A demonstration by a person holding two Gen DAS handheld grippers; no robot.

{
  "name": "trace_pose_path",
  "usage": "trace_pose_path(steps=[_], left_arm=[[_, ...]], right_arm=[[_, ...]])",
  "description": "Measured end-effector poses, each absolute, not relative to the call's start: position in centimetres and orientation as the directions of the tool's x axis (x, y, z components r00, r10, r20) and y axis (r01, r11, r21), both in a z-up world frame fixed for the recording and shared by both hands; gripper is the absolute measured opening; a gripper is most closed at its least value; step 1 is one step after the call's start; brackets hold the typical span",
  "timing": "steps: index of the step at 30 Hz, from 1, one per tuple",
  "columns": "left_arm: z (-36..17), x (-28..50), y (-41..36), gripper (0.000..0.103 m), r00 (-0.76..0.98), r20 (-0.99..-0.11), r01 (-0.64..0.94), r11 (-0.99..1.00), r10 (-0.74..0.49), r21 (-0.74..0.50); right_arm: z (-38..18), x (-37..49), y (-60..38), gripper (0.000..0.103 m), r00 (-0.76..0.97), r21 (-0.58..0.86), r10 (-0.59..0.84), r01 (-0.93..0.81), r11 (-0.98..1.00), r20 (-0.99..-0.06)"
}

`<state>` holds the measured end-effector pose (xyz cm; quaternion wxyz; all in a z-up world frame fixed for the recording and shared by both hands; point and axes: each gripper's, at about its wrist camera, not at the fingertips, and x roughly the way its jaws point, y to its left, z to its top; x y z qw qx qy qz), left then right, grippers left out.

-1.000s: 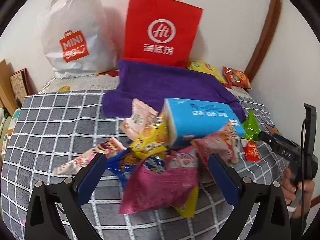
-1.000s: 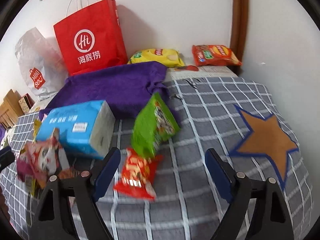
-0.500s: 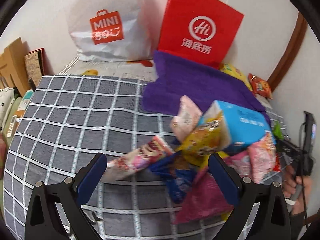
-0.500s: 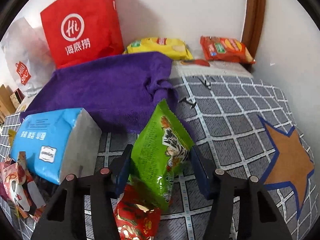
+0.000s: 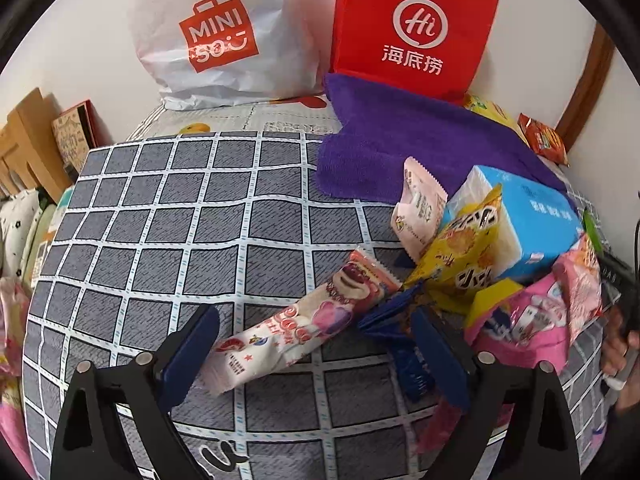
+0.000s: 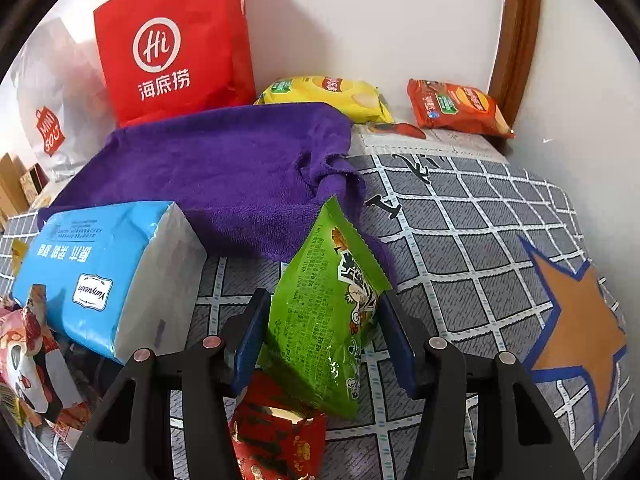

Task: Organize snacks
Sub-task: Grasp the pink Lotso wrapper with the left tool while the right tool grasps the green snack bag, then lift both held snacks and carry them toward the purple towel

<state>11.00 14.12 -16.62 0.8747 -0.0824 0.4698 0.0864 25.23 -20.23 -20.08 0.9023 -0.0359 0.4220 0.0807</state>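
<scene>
A pile of snack packets lies on the grey checked cover [image 5: 160, 216]. My left gripper [image 5: 314, 320] hangs low over a long pink-and-white packet [image 5: 304, 320], which lies slantwise between its fingers; the jaws are closing but the pads do not press on it. The right finger overlaps a dark blue packet [image 5: 404, 356]. My right gripper [image 6: 324, 298] is shut on an upright green snack bag [image 6: 320, 320], a pad on each side. A red packet [image 6: 276, 436] lies just under it.
A blue tissue pack [image 6: 92, 272], yellow packet [image 5: 460, 256] and pink bag [image 5: 528, 328] crowd the pile. Behind lie a purple towel [image 6: 224, 168], red paper bag [image 6: 172, 48], white plastic bag [image 5: 216, 36], yellow chips [image 6: 332, 92] and orange chips [image 6: 456, 108]. A wall stands to the right.
My right gripper moved forward and closed on the green bag, then held still. My left gripper swung left and down over the long pink-and-white packet, and its jaws narrowed slightly.
</scene>
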Motion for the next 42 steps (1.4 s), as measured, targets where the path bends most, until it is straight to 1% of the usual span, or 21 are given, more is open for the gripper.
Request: trace_pose_path(steps=[2,5,7,10,13,15,18,21,23,24,27,33,36,39,42], left_arm=[[-16.9,10.9,14.1,0.092,0.535,-0.841,-0.216,0.975,0.077,-0.049],[-16.9,11.0,14.2,0.080,0.547,-0.836,-0.192,0.979,0.047,-0.070],[-17.1,11.4,14.5,0.066,0.542,-0.840,-0.183,0.978,0.013,-0.103],[-17.5,11.5,14.6,0.057,0.551,-0.833,-0.161,0.972,-0.054,-0.169],[-17.6,11.7,14.3,0.049,0.558,-0.827,-0.140,0.974,-0.071,-0.178],[-17.6,12.1,14.6,0.043,0.557,-0.829,-0.160,0.972,-0.056,-0.173],[-17.5,12.3,15.4,0.043,0.558,-0.829,-0.207,0.964,-0.025,-0.168],[-17.8,12.2,16.1,0.043,0.565,-0.824,-0.220,0.954,-0.047,-0.206],[-17.9,12.1,15.7,0.032,0.570,-0.821,-0.211,0.960,-0.032,-0.185],[-17.8,12.0,15.5,0.021,0.574,-0.818,-0.201,0.962,-0.038,-0.186],[-17.0,11.4,15.5,0.021,0.599,-0.798,-0.199,0.955,-0.059,-0.220],[-14.8,10.2,15.4,0.021,0.636,-0.768,-0.180,0.952,-0.078,-0.246],[-15.3,10.2,15.3,0.021,0.617,-0.786,-0.199,0.959,-0.039,-0.204],[-16.6,10.0,15.4,0.021,0.585,-0.809,-0.255,0.959,0.054,-0.120],[-17.7,9.8,15.7,0.021,0.582,-0.812,-0.266,0.953,0.040,-0.143]], right_arm=[[-20.1,25.2,-20.1,0.055,0.634,-0.002,0.110,-0.173,0.985,-0.766],[-20.1,25.2,-20.2,0.055,0.633,0.005,0.115,-0.173,0.985,-0.765],[-20.1,25.2,-20.4,0.055,0.633,0.019,0.126,-0.173,0.985,-0.764],[-20.1,25.2,-20.4,0.055,0.640,0.022,0.129,-0.172,0.985,-0.758],[-20.1,25.2,-20.3,0.055,0.639,0.016,0.125,-0.173,0.985,-0.759],[-20.1,25.2,-20.3,0.055,0.640,0.016,0.125,-0.172,0.985,-0.758],[-20.1,25.2,-20.3,0.055,0.641,0.016,0.125,-0.172,0.985,-0.757],[-20.1,25.2,-20.3,0.055,0.641,0.016,0.125,-0.173,0.985,-0.758],[-20.1,25.2,-20.3,0.056,0.641,0.011,0.122,-0.174,0.985,-0.758],[-20.1,25.3,-20.2,0.056,0.641,0.009,0.121,-0.174,0.985,-0.758],[-20.2,25.2,-20.2,0.056,0.641,0.013,0.124,-0.174,0.985,-0.757],[-20.2,25.2,-20.1,0.056,0.643,0.010,0.121,-0.175,0.985,-0.756],[-20.2,25.2,-20.2,0.056,0.645,0.010,0.122,-0.175,0.985,-0.754],[-20.1,25.1,-20.4,0.055,0.648,0.023,0.132,-0.174,0.984,-0.750],[-19.9,25.0,-20.9,0.054,0.652,0.053,0.155,-0.173,0.984,-0.742]])
